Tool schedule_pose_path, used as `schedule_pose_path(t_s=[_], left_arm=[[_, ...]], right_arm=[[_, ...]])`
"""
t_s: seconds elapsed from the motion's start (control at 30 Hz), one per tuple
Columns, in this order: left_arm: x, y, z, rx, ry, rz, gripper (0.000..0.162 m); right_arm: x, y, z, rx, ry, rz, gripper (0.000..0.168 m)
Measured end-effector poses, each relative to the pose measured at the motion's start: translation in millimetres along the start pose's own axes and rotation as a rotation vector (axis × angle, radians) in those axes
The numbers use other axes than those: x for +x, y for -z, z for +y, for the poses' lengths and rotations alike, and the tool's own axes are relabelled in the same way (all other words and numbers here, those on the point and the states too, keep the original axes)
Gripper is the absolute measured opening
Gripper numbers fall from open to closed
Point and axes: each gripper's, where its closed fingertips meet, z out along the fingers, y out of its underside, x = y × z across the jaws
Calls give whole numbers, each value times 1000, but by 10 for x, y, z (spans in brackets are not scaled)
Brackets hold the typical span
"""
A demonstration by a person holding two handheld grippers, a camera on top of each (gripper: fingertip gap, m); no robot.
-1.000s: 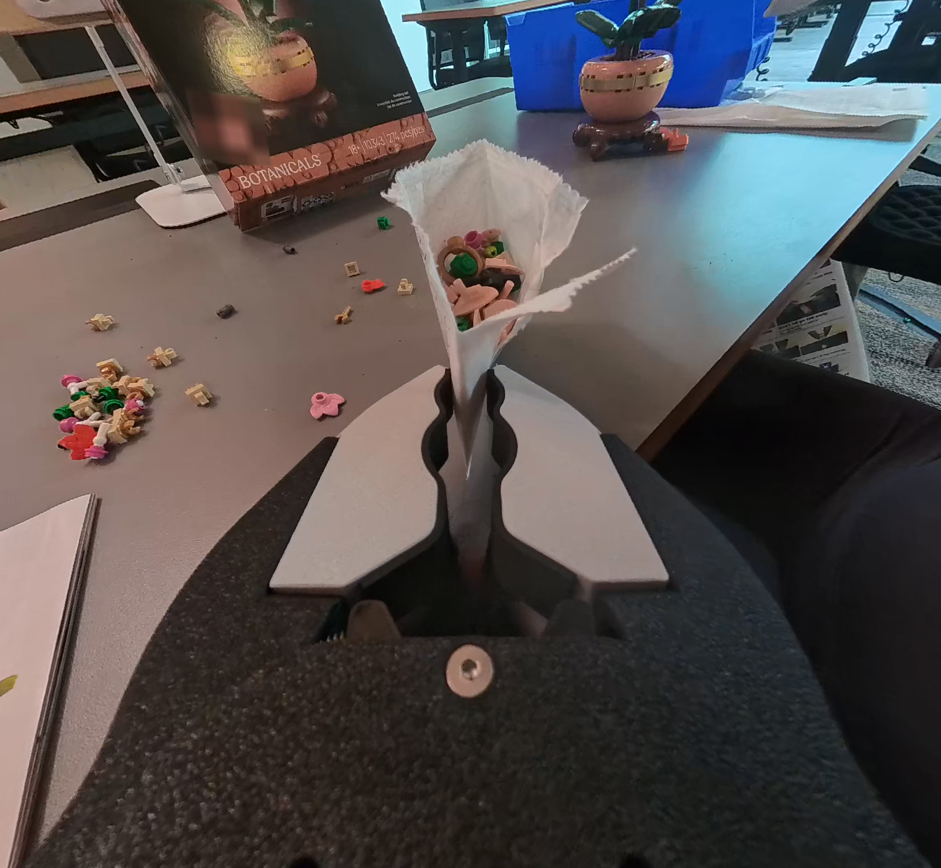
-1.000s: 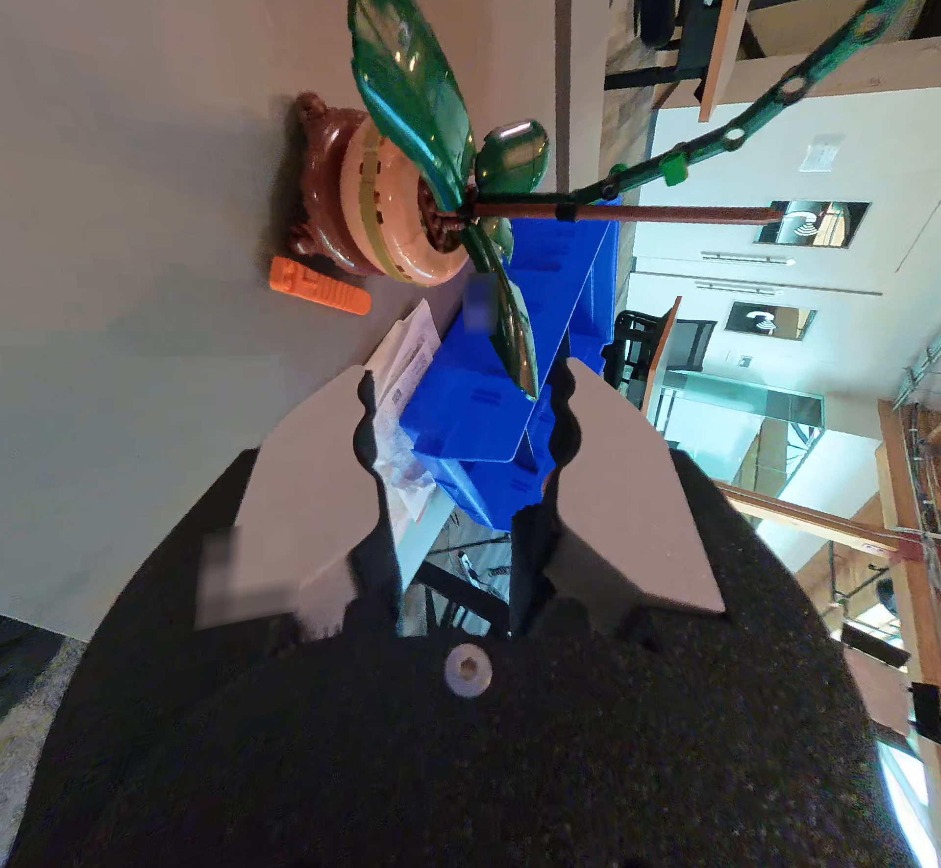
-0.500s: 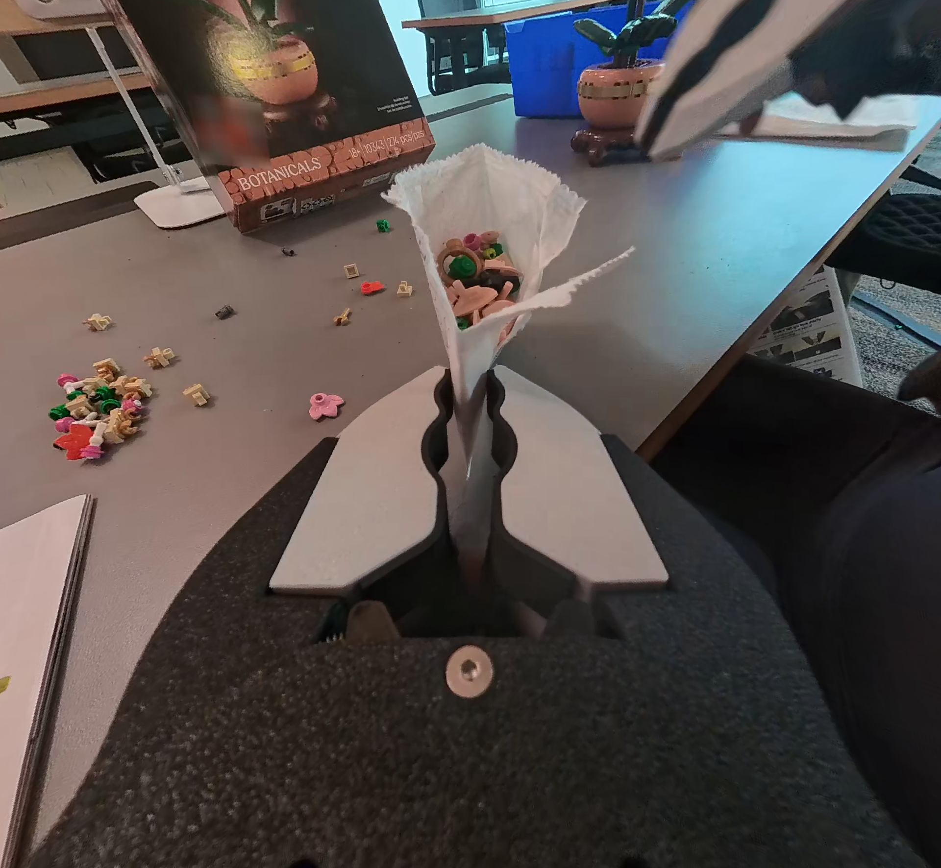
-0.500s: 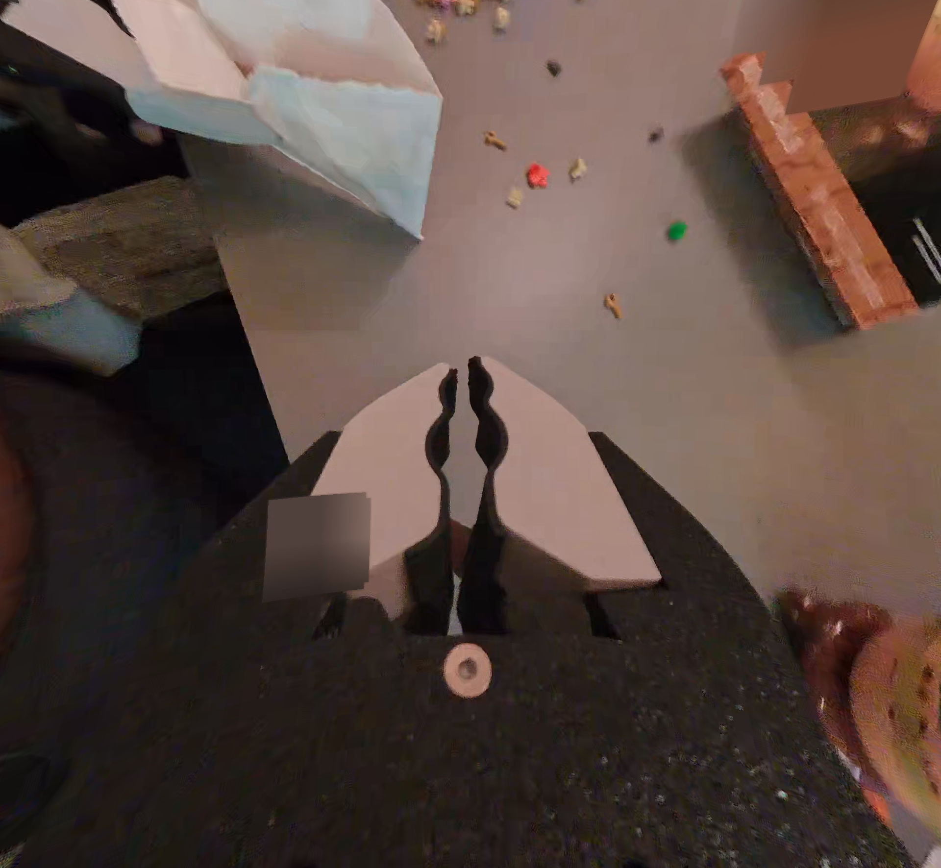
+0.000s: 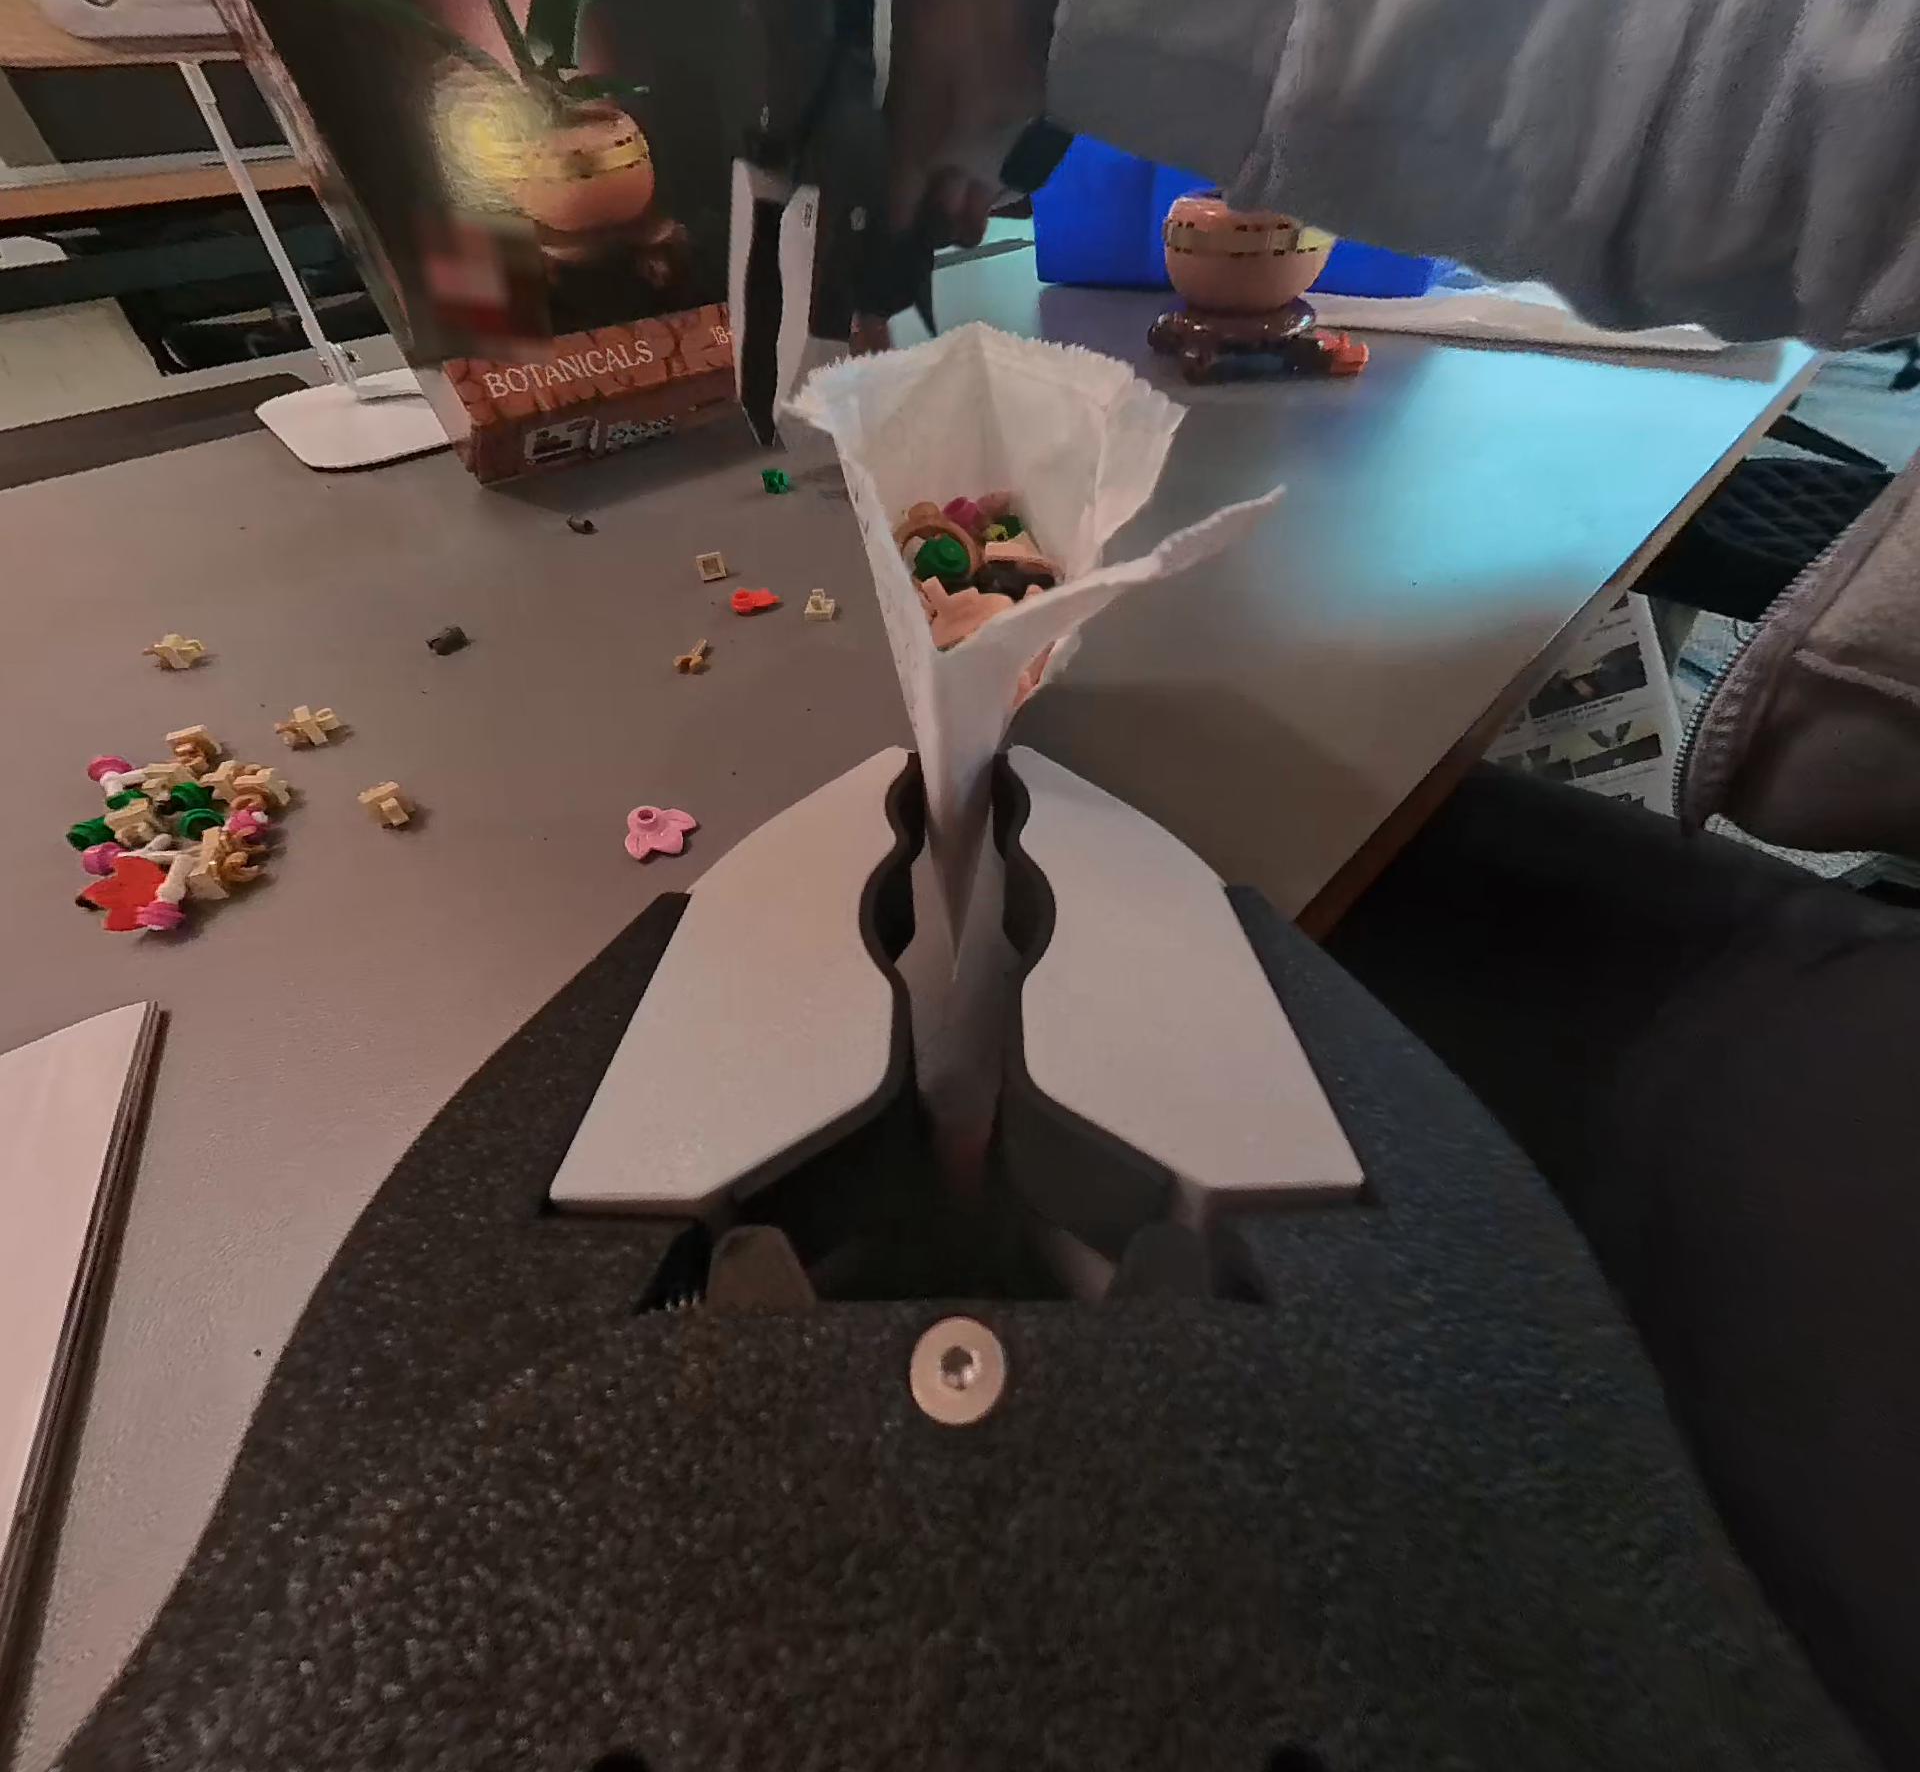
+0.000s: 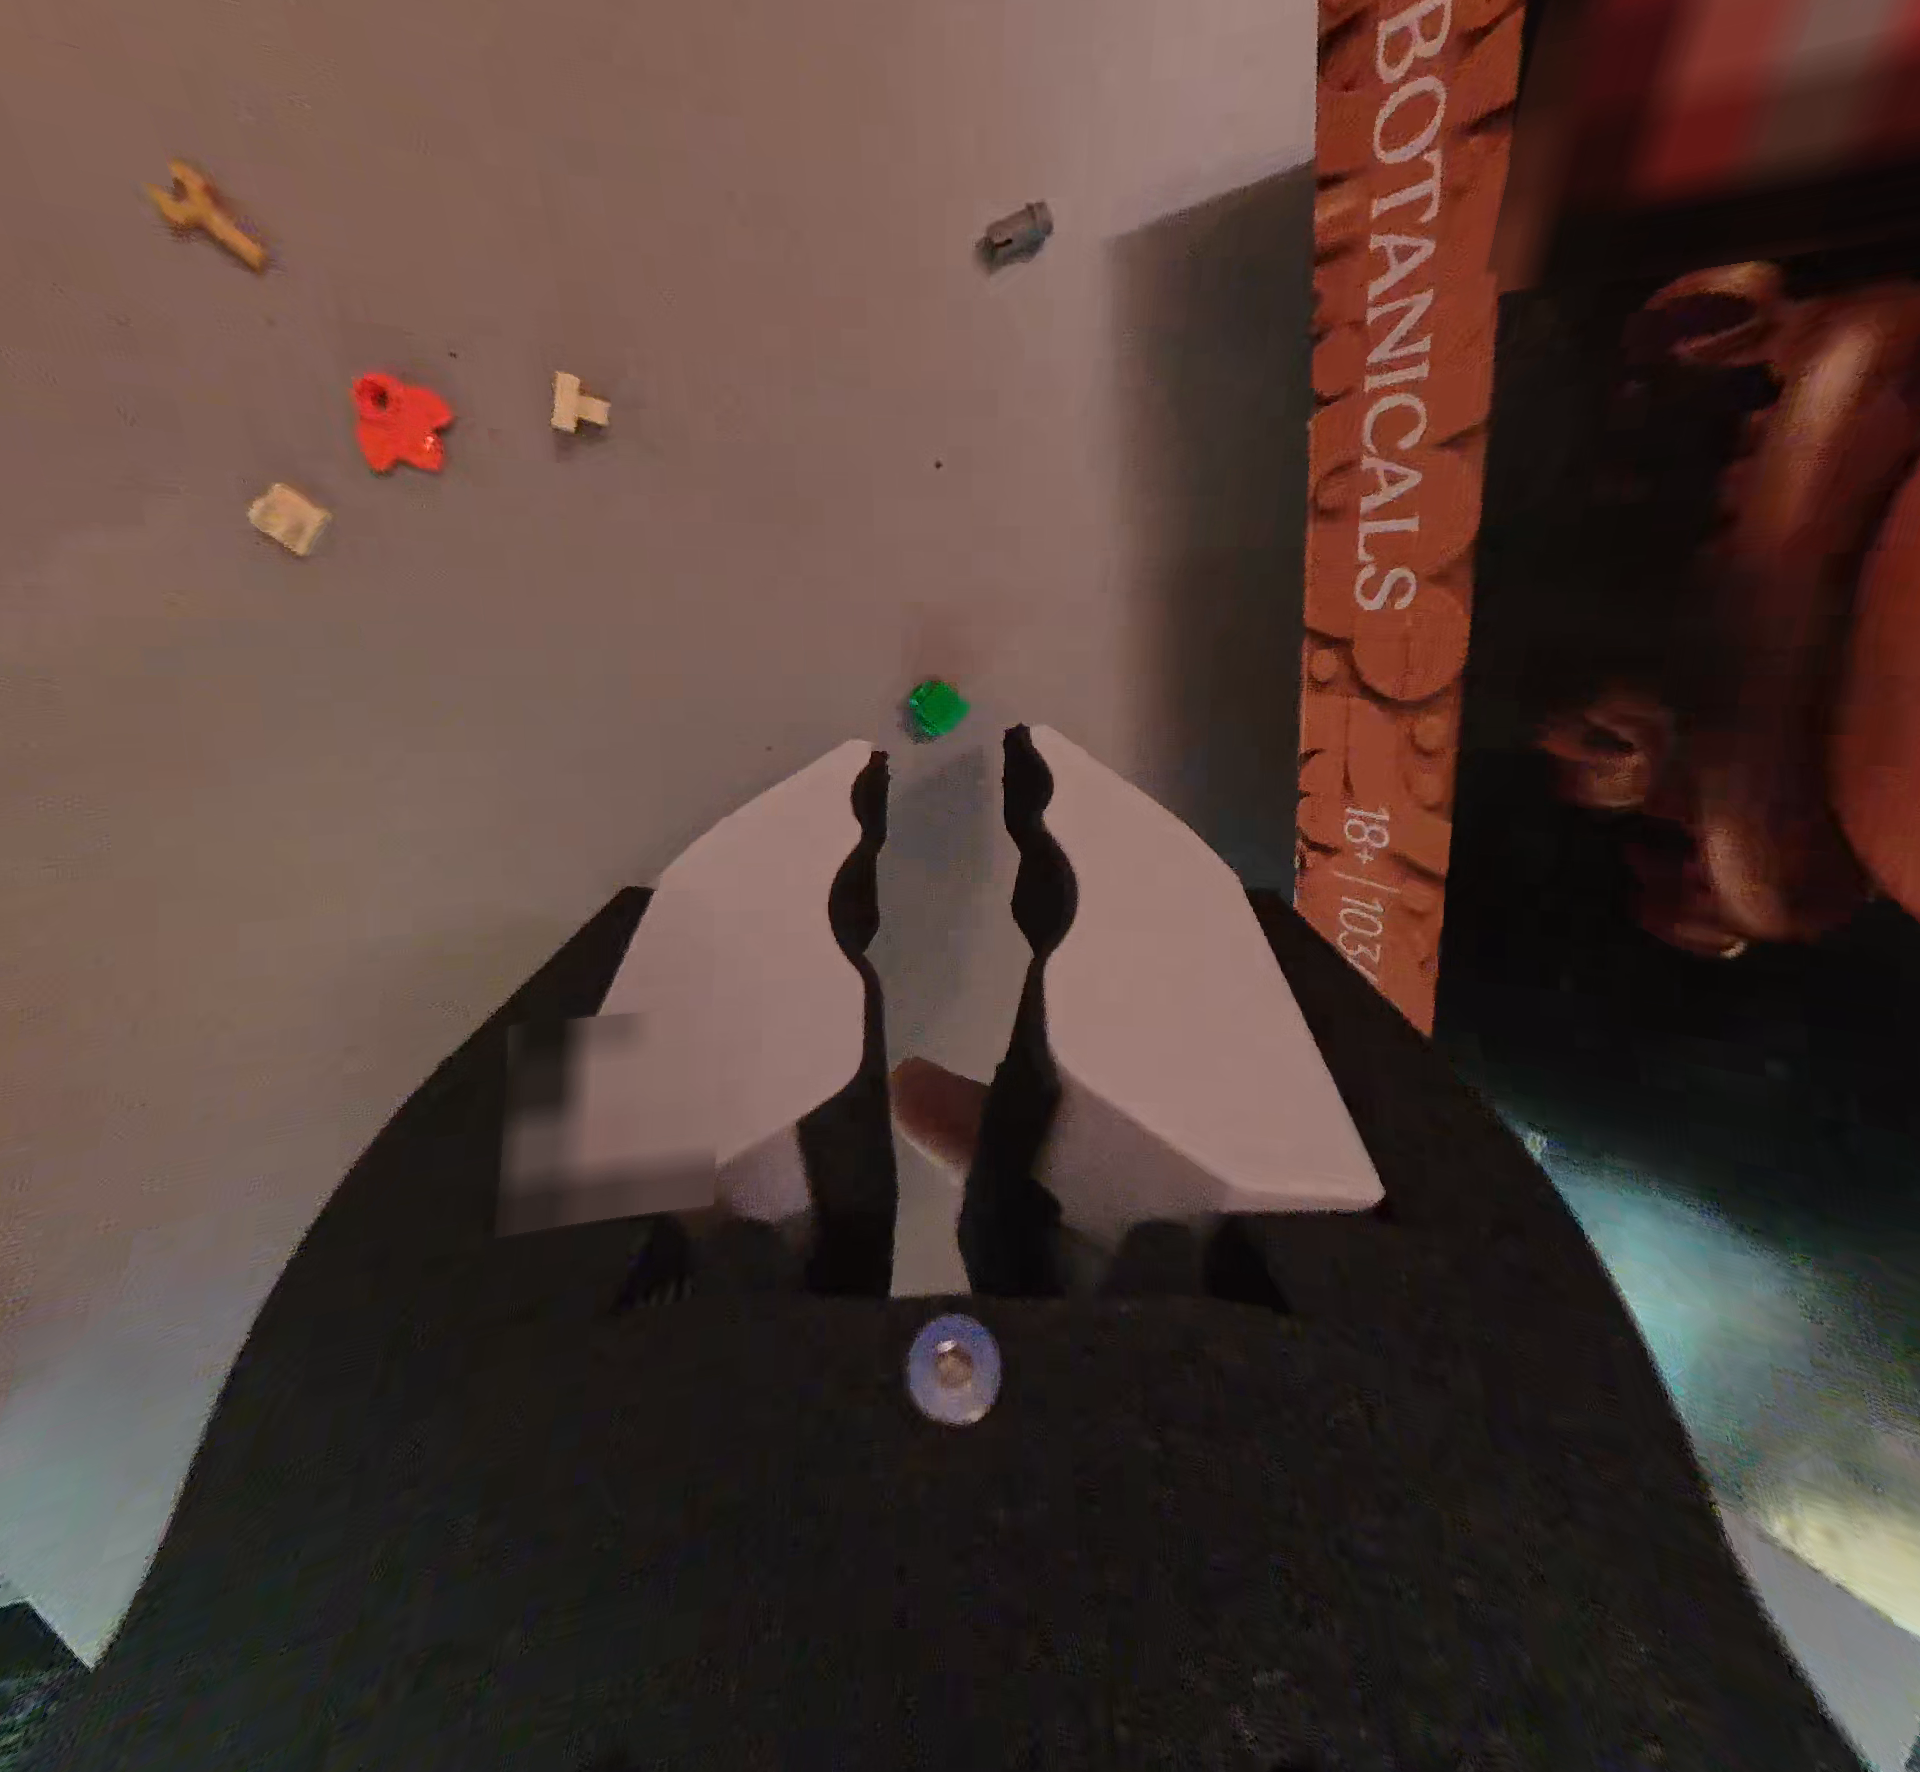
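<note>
My left gripper point(image 5: 958, 766) is shut on the bottom of a white paper bag point(image 5: 997, 434), held upright with its mouth open. Several small coloured bricks point(image 5: 966, 564) lie inside. My right gripper point(image 6: 945, 746) points down at the grey table, jaws a little apart and empty. A small green brick point(image 6: 935, 709) lies just beyond its fingertips, beside the tall picture box point(image 6: 1392, 434). In the left wrist view the right gripper point(image 5: 769, 413) hangs over the green brick point(image 5: 774, 480), behind the bag, under a grey sleeve point(image 5: 1455, 60).
Loose bricks lie scattered: a red one point(image 6: 400, 421), a pink flower point(image 5: 658, 831), a mixed pile point(image 5: 171, 829) at the left. A booklet point(image 5: 62, 1203) lies near left. A brick flower pot point(image 5: 1242, 252) and a blue bin point(image 5: 1101, 210) stand far right. The table edge point(image 5: 1507, 704) runs along the right. The tips of one gripper are about 25 cm away from the tips of the other.
The right gripper swung from the flower pot model across the table and came down by the box over the green brick. Its jaws narrowed, then parted slightly. The left gripper and bag stayed still.
</note>
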Motion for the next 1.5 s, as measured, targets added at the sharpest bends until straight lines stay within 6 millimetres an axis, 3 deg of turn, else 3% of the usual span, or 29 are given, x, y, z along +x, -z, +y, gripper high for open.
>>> schedule_pose_path(t_s=[0.2,0.33,0.43,0.57,0.63,0.7,0.83,0.93,1.0,1.1,1.17,1.23,1.5], left_arm=[[0,1,3,-1,-1,2,12],[0,0,4,-2,-3,-2,12],[-1,-3,6,-6,-6,-5,12],[-4,-9,7,-11,-8,-10,12],[-6,-11,8,-12,-10,-12,12],[-9,-15,9,-14,-13,-13,12],[-4,-12,13,-16,-19,-17,12],[-5,-13,11,-16,-17,-16,12],[-7,-17,8,-15,-13,-14,12],[-9,-15,9,-15,-11,-13,12],[-8,-13,7,-13,-8,-12,12],[-7,-7,7,-13,-9,-12,12],[-8,-5,6,-9,0,-9,11]], right_arm=[[4,-123,-39,-3,25,-38,10],[-43,-52,-45,29,19,-36,9],[-489,300,-367,238,67,-129,9],[-1449,881,-708,481,243,-321,9],[-1747,930,-699,466,308,-358,12],[-1850,827,-660,412,338,-333,25],[-1787,772,-680,433,302,-296,28],[-1460,878,-677,516,202,-184,20],[-1201,833,-484,474,134,-115,20],[-702,454,87,210,45,88,22],[-654,226,286,122,9,62,21],[-583,121,381,80,-4,68,20],[-627,41,379,115,-40,-80,8]])
